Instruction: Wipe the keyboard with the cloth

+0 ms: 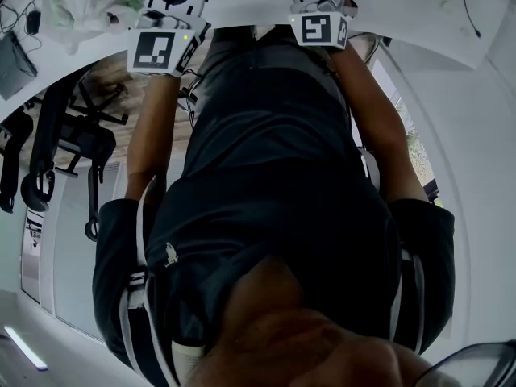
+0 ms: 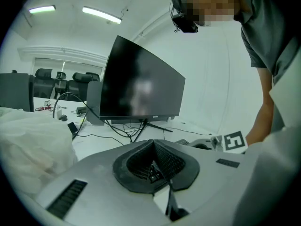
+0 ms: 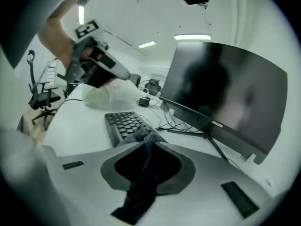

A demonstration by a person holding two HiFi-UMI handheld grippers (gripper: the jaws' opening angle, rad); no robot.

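Note:
In the right gripper view my right gripper (image 3: 148, 140) is shut on a dark blue cloth (image 3: 141, 182). The cloth runs between the jaws and bunches at their tips, over the near end of the black keyboard (image 3: 123, 125) on the white desk (image 3: 80, 126). My left gripper (image 2: 153, 145) shows its jaws meeting with nothing between them; it hovers apart from the keyboard, up and to the left, with a hand holding its body (image 3: 94, 67). The head view shows only the marker cubes, left (image 1: 161, 48) and right (image 1: 320, 29), above the person's torso.
A large dark monitor (image 3: 225, 102) stands behind the keyboard, with cables around its stand (image 3: 188, 126). A crumpled translucent plastic bag (image 3: 110, 98) lies beyond the keyboard's far end. Black office chairs (image 3: 40, 98) stand off the desk's left edge.

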